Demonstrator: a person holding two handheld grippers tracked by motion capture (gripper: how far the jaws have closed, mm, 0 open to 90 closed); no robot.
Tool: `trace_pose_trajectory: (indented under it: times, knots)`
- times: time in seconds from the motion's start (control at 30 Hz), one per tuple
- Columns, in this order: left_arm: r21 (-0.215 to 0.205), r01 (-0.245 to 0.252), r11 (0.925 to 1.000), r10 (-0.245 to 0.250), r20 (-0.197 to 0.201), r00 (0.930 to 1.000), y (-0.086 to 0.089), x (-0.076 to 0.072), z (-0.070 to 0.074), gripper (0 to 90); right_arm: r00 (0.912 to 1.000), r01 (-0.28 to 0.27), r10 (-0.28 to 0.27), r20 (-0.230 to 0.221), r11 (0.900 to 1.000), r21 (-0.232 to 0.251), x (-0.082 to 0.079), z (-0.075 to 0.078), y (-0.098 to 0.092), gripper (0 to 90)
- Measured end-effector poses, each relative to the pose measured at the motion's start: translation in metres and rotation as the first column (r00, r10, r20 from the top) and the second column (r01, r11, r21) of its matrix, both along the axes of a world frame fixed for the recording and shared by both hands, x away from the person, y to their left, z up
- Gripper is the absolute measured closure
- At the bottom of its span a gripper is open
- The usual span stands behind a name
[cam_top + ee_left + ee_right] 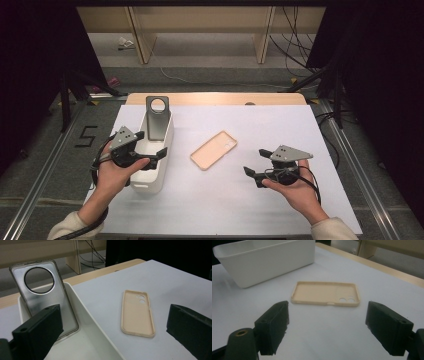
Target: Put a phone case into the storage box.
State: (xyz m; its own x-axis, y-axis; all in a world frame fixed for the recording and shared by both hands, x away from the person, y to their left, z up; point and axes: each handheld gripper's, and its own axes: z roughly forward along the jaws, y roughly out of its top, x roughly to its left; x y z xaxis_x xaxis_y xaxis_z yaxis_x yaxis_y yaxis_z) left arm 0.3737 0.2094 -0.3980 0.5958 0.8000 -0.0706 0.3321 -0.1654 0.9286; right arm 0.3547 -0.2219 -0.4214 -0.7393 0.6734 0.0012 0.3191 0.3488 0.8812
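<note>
white table (210, 200) | beige phone case (214, 149) flat between left gripper (148, 148), right gripper (254, 165) | both jaws wide, seemingly empty

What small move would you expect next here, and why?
Probably the right tool eases forward toward the beige phone case. That case lies flat and open side up on the white sheet, untouched, while the grey case already leans in the white bin. The right tool's jaws stand open and frame the beige case.

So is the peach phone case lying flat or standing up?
Lying flat. The peach phone case rests hollow side up on the white table, while the grey case stands leaning in the white bin.
</note>
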Motion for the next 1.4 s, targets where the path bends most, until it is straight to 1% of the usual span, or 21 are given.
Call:
trace_pose_trajectory:
  times: [0.17,0.37,0.57,0.7,0.73,0.83,0.93,1.0,1.03,1.07,1.2,1.3,1.33,1.4]
  knots:
    - [-0.005,0.005,1.0000,-0.005,0.010,0.9999,0.000,-0.006,-0.003,0.1,1.0000,0.001,-0.001,-0.002,1.000,0.002,0.002,0.000,0.001,20.0]
    - [0.008,0.026,0.9996,-0.027,0.009,0.9996,-0.002,-0.014,-0.008,0.1,1.0000,0.002,-0.002,-0.004,1.000,0.002,0.002,0.000,0.003,20.1]
    - [0.011,0.038,0.9992,-0.038,0.011,0.9992,-0.002,-0.021,-0.011,0.1,1.0000,0.003,-0.003,-0.005,1.000,0.001,0.002,0.000,0.004,20.4]
    - [0.018,0.050,0.9986,-0.050,0.018,0.9986,-0.003,-0.025,-0.013,0.1,1.0000,0.001,-0.001,-0.005,1.000,0.001,0.004,0.000,0.008,21.2]
    - [0.019,0.052,0.9985,-0.052,0.018,0.9985,-0.004,-0.025,-0.013,0.1,1.0000,-0.002,0.002,-0.002,1.000,0.001,0.005,0.000,0.009,22.5]
    - [0.027,0.057,0.9980,-0.057,0.021,0.9981,-0.005,-0.025,-0.014,0.1,0.9999,-0.005,0.005,0.011,1.000,-0.002,0.008,0.002,0.016,30.6]
    - [0.031,0.060,0.9977,-0.061,0.018,0.9980,-0.005,-0.025,-0.015,0.2,0.9996,-0.022,0.022,0.018,1.000,0.002,0.013,0.004,0.024,42.0]
    - [0.033,0.061,0.9976,-0.061,0.020,0.9979,-0.006,-0.026,-0.015,0.4,0.9993,-0.029,0.029,0.022,1.000,-0.008,0.018,0.005,0.031,47.5]
    - [0.033,0.061,0.9976,-0.062,0.020,0.9979,-0.006,-0.027,-0.015,0.5,0.9993,-0.033,0.033,0.020,0.999,-0.007,0.021,0.006,0.035,52.5]
    - [0.035,0.065,0.9973,-0.065,0.021,0.9976,-0.006,-0.027,-0.015,0.7,0.9990,-0.041,0.042,0.017,0.999,-0.009,0.024,0.006,0.039,57.2]
    - [0.046,0.073,0.9963,-0.074,0.020,0.9971,-0.007,-0.031,-0.016,0.9,0.9967,-0.079,0.079,-0.019,0.997,-0.014,0.037,0.007,0.055,74.2]
    - [0.049,0.078,0.9957,-0.079,0.020,0.9967,-0.008,-0.032,-0.018,1.0,0.9953,-0.089,0.087,-0.042,0.995,-0.050,0.046,0.005,0.069,86.2]
    - [0.049,0.080,0.9956,-0.081,0.019,0.9966,-0.008,-0.032,-0.018,1.0,0.9951,-0.090,0.087,-0.046,0.994,-0.064,0.049,0.004,0.073,89.2]
    - [0.050,0.081,0.9954,-0.082,0.018,0.9964,-0.009,-0.033,-0.019,1.1,0.9938,-0.098,0.092,-0.061,0.991,-0.089,0.055,0.001,0.084,90.0]
